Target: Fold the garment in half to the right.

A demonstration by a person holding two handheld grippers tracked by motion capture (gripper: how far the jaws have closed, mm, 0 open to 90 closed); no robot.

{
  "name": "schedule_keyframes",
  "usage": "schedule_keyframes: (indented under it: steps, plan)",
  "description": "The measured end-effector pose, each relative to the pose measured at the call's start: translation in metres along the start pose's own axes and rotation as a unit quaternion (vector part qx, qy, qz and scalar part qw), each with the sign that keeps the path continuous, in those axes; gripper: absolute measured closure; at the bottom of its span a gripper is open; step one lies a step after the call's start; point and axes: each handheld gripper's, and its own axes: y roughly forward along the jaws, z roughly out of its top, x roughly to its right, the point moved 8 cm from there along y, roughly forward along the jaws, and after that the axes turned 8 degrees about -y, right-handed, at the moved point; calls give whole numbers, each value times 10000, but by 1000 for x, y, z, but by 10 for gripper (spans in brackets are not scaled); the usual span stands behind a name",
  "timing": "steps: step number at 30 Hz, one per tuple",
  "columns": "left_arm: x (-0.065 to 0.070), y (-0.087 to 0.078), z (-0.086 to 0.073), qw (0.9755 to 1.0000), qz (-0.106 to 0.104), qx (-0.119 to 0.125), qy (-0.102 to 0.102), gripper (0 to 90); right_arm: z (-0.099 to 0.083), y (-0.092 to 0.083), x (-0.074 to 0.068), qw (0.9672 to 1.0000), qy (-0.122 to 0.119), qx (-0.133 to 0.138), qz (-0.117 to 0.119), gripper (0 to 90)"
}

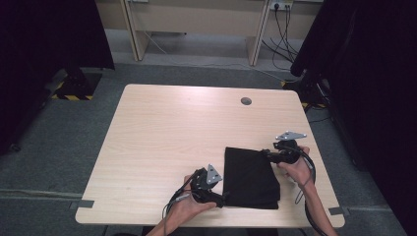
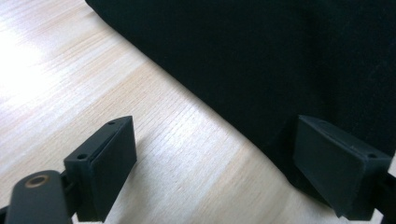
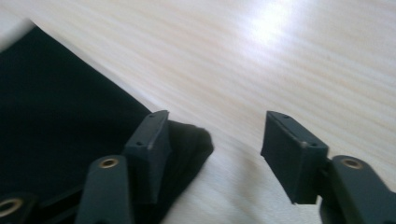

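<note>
Between the right gripper's [image 3: 212, 149] parted jaws lies bare wood, a corner of the folded black cloth [image 1: 250, 177] bunched against one pad without being pinched. Jaws of the left gripper [image 2: 212, 177] stand wide too, one over the cloth's edge, nothing clamped. Outward, the cloth sits as a neat rectangle on the near right part of the table [image 1: 167, 128], a hand at each side. Folding looks nearly done; perhaps one last fold or smoothing remains

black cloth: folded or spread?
Folded. The cloth lies as a compact rectangle on the table, with stacked layers showing at its near edge.
</note>
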Motion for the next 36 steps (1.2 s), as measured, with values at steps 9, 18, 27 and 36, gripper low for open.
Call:
schedule_keyframes:
  steps: [9,18,27,36]
  plan:
    - [-1,-10,3,9994,-255,149,-152,88,11,-43,-50,9986,-273,295,330,274]
    - [-23,-16,-5,9998,-3,69,-174,87,-22,-50,-95,9965,-534,-20,642,278]
    - [-53,-26,-13,9991,247,56,-343,87,-46,-48,-97,9967,-80,82,810,285]
    - [-70,-41,-25,9986,406,25,-338,80,-40,-63,-101,9962,-244,188,820,271]
